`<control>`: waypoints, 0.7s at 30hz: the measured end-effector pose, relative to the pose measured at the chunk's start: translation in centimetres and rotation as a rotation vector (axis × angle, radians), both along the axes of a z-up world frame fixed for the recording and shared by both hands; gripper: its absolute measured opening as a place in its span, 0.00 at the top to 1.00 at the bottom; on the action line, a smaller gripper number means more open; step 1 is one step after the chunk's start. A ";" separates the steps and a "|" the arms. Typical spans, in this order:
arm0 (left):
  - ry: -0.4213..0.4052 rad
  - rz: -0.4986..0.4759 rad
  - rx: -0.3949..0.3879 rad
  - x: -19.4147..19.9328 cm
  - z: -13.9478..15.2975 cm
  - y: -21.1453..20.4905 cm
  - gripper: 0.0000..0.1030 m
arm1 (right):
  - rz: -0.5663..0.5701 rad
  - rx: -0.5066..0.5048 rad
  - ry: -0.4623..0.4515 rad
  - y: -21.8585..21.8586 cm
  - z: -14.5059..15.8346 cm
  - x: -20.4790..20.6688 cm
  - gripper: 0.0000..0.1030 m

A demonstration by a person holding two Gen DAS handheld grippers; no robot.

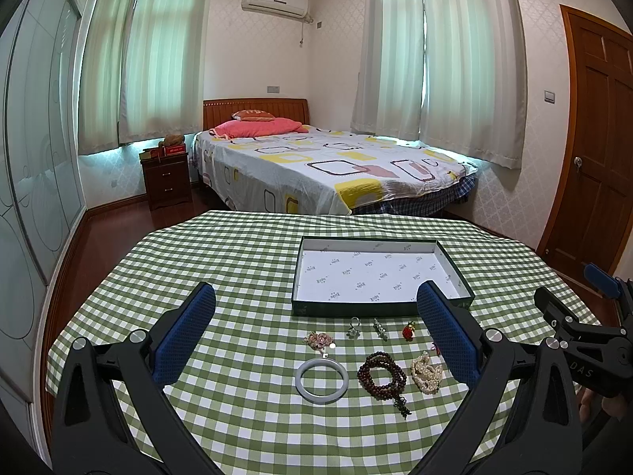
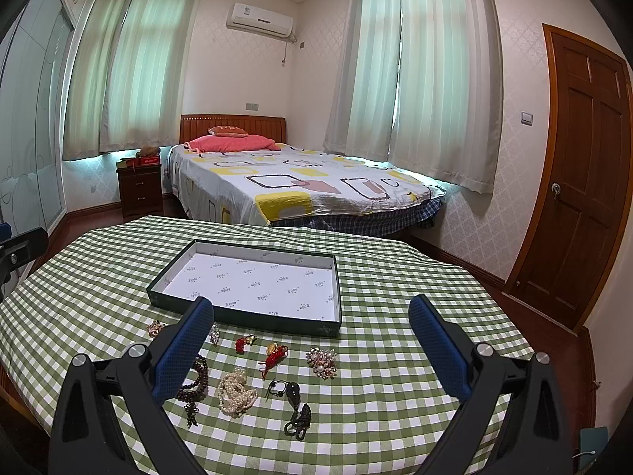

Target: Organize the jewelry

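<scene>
An empty dark green box (image 1: 304, 308) with a white printed lining sits on the checked table; it also shows in the right wrist view (image 2: 245, 318). In front of it lie several jewelry pieces: a pale jade bangle (image 1: 321, 380), a dark wooden bead bracelet (image 1: 381, 372) (image 2: 196, 382), a pearl strand (image 1: 426, 372) (image 2: 236, 392), a red charm (image 1: 408, 331) (image 2: 242, 343), a red knotted charm (image 2: 273, 358), a beaded brooch (image 2: 322, 362) and a black cord pendant (image 2: 294, 407). My left gripper (image 1: 316, 332) is open above them. My right gripper (image 2: 312, 346) is open and empty too.
The table wears a green and white checked cloth (image 1: 237, 277). The right gripper's body (image 1: 585, 340) shows at the right edge of the left wrist view. A bed (image 1: 324, 166), a nightstand (image 1: 166, 178) and a wooden door (image 2: 581, 174) stand beyond the table.
</scene>
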State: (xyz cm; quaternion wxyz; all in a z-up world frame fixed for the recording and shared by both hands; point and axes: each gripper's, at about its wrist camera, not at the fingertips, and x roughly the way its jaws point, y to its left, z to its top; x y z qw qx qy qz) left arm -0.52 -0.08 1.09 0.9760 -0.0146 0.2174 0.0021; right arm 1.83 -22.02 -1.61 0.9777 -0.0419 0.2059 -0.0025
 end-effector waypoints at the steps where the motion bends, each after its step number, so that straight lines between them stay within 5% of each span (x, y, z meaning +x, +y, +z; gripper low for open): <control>1: 0.000 0.000 0.000 0.0 0.0 0.0 0.04 | 0.000 0.000 0.000 0.0 0.0 0.0 0.06; 21: 0.002 0.000 -0.001 -0.1 -0.3 -0.1 0.04 | 0.001 0.000 -0.002 0.0 0.1 0.0 0.06</control>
